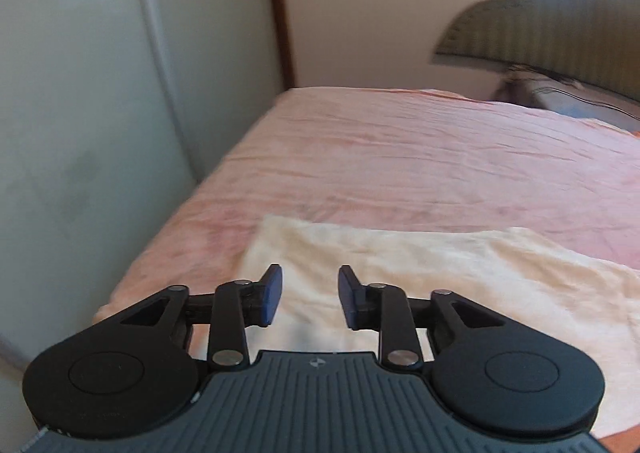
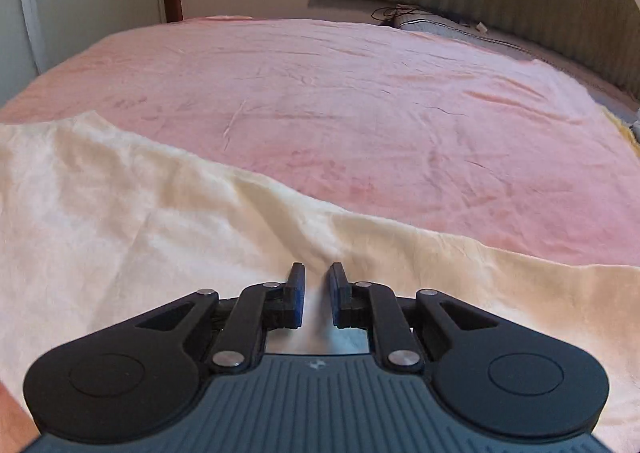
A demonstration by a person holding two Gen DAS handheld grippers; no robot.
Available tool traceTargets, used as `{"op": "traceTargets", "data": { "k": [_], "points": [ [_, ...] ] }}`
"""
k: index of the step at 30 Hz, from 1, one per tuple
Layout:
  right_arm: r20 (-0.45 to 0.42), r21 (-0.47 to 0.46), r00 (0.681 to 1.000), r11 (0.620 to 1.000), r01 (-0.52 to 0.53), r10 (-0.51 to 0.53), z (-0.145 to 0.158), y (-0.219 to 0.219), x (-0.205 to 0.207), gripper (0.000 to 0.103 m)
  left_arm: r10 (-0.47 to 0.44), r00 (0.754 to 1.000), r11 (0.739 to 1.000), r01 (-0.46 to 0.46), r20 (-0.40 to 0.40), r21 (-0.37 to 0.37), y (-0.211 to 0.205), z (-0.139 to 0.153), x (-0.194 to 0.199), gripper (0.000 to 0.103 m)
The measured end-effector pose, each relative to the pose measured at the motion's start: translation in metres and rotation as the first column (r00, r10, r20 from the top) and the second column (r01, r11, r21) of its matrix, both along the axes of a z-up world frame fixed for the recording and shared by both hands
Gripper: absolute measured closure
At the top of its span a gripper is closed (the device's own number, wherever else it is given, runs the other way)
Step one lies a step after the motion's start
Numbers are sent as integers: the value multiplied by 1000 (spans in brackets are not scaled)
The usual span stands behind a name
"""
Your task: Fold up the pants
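Pink bedspread is covering the bed, and the cream pants are lying flat along its near edge. Over them the left gripper is hovering with fingers apart and nothing between. The right gripper is showing a narrow empty gap. Judging by this, each should be pinching one single cloth edge before lifting evenly.
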State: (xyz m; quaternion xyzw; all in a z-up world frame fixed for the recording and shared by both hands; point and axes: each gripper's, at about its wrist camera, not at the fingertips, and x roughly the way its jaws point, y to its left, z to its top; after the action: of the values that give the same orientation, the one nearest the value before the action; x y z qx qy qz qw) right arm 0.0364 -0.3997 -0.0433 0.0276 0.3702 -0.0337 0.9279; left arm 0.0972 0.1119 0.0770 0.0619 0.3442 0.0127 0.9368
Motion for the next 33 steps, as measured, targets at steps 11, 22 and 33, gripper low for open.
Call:
{"op": "traceTargets", "data": {
  "k": [11, 22, 33],
  "points": [
    [-18, -46, 999, 999, 27, -27, 4, -38, -24, 89, -575, 791, 808, 590, -209, 8, -257, -82, 9, 51],
    [44, -67, 959, 957, 282, -280, 8, -115, -40, 66, -609, 777, 778, 624, -157, 74, -318, -95, 0, 47],
    [79, -19, 953, 955, 295, -292, 4, -118, -62, 42, -711, 676, 688, 726, -193, 10, -361, -109, -38, 39]
  ]
}}
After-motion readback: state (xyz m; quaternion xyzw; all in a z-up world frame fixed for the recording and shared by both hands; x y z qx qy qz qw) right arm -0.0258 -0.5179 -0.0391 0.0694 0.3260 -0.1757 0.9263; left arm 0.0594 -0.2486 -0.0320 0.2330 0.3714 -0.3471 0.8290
